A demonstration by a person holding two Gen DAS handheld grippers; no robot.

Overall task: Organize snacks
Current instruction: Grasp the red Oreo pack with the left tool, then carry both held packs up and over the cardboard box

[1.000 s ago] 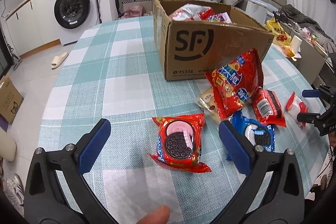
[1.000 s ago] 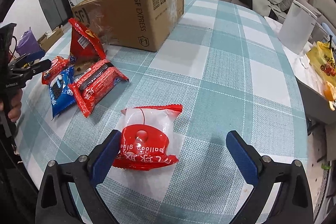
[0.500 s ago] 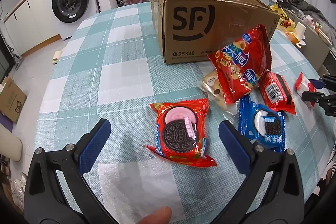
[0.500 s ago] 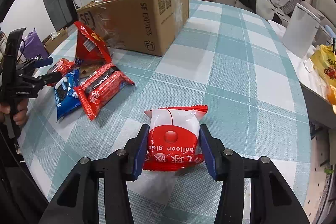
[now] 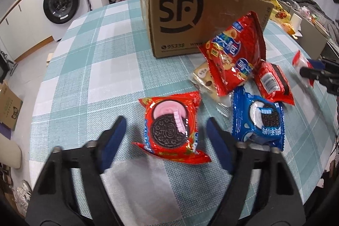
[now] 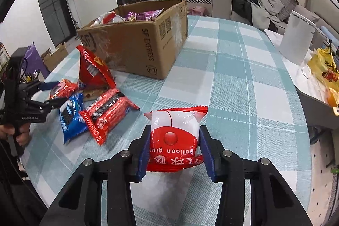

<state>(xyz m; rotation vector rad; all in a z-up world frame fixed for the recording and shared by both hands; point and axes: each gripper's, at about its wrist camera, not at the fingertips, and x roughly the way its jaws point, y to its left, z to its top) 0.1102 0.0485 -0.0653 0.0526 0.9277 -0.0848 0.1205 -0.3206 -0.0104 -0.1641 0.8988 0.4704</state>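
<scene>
Closing on both sides, blue fingertips [image 6: 142, 154] first on the right: pressed against the flanks of the red-and-white balloon glue packet [image 6: 174, 137], squeezing its waist and tightening a touch more. Right gripper [image 6: 174, 150] angled steeply down at the checked tablecloth [image 6: 243, 82], packet low over the cloth or resting on it, cannot tell which; gripped across the narrow width, probably so the crinkly film bunches between the pads rather than slipping out.

Left gripper [image 5: 164, 142] about half spread and narrowing around the red Oreo pack [image 5: 171, 126]. Pads either side of the pack, not yet pressing as far as can be told, a gap showing on the left side. Pack lying flat on the cloth, apart from the pile, hence easy to straddle without nudging its neighbours.

Just beside it to the right: blue Oreo pack [image 5: 257, 120], a tall red crisp bag [image 5: 233, 56] leaning against the cardboard box [image 5: 186, 16], a pale wrapped cake [image 5: 203, 77] tucked under the bag, and a red biscuit roll [image 5: 273, 82] behind.

Box open at the top, already holding several packets, set mid-table within reach of both hands; likely the destination for everything loose. Judged early-to-middle in the tidy-up, with six items out on the cloth. Next step likely a lift and carry over the box rim, clearing the leaning bag on the way.
</scene>
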